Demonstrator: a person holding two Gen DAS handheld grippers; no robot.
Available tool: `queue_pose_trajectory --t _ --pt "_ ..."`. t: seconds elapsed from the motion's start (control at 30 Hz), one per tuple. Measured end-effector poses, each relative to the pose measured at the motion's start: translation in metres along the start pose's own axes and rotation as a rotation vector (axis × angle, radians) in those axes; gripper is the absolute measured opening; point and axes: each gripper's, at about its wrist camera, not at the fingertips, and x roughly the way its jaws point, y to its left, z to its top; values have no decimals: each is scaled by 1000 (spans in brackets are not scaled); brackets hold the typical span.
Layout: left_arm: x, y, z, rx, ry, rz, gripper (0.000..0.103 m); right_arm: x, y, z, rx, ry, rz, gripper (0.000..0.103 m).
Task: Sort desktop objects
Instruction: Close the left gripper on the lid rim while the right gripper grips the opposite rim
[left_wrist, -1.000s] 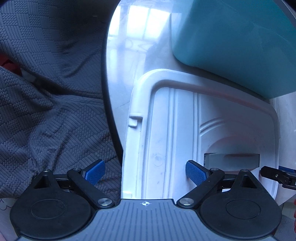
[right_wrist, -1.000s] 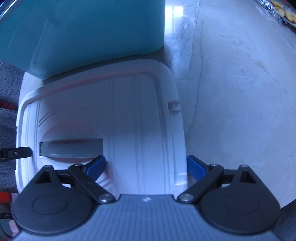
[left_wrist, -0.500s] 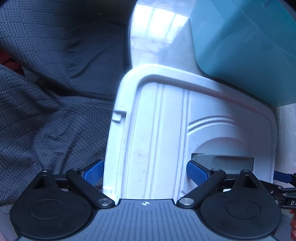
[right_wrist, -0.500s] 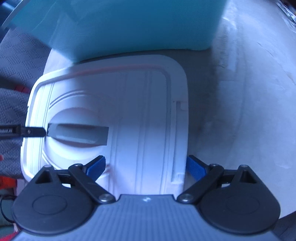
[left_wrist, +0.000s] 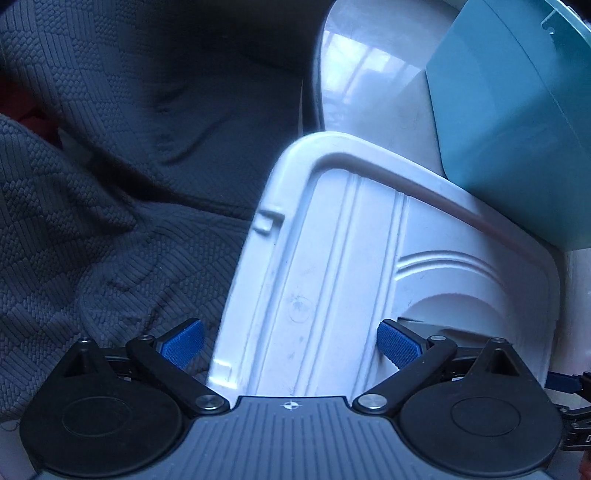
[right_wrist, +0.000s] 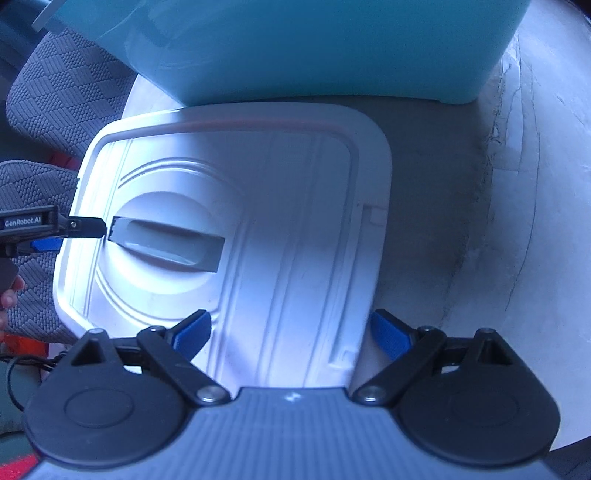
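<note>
A white plastic lid (left_wrist: 369, 266) with a grey handle (right_wrist: 166, 245) is held between both grippers, in front of a teal storage box (left_wrist: 517, 122). My left gripper (left_wrist: 291, 345) straddles the lid's left edge with its jaws wide apart, one blue pad (left_wrist: 183, 341) over the fabric and the other pad (left_wrist: 399, 347) over the lid. My right gripper (right_wrist: 290, 334) straddles the lid's right edge (right_wrist: 369, 258) the same way, jaws wide. The teal box (right_wrist: 314, 48) fills the top of the right wrist view. The left gripper's tip (right_wrist: 55, 230) shows at the lid's far side there.
Grey textured fabric (left_wrist: 110, 184) lies left of the lid and shows again in the right wrist view (right_wrist: 66, 96). A pale marble tabletop (right_wrist: 498, 221) spreads to the right. Something red (right_wrist: 14, 465) lies at the lower left.
The lid has come up and away from the table toward the fabric side, tilting. Both grippers stayed at its opposite edges, jaws unchanged. The teal box now sits further back.
</note>
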Motion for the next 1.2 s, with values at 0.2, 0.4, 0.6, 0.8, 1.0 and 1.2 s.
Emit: queue_pose_trajectory --t 0.2,0.4,0.6,0.8,1.0,1.2 --pt "-2 -1 8 -40 67 -59 100 -5 -13 0 18 1 1 94" --pt "6 -8 17 33 104 -33 103 -7 -15 -1 18 1 1 94" --pt "9 -16 27 116 98 -30 103 -8 -17 -1 29 -2 6 94" --pt "13 -17 27 180 68 -38 103 -8 -10 3 29 0 6 94" --pt "14 5 18 78 51 -106 103 -11 -18 7 59 -8 32 94" --pt "13 14 12 36 37 -159 103 -12 -30 17 107 -17 169 94"
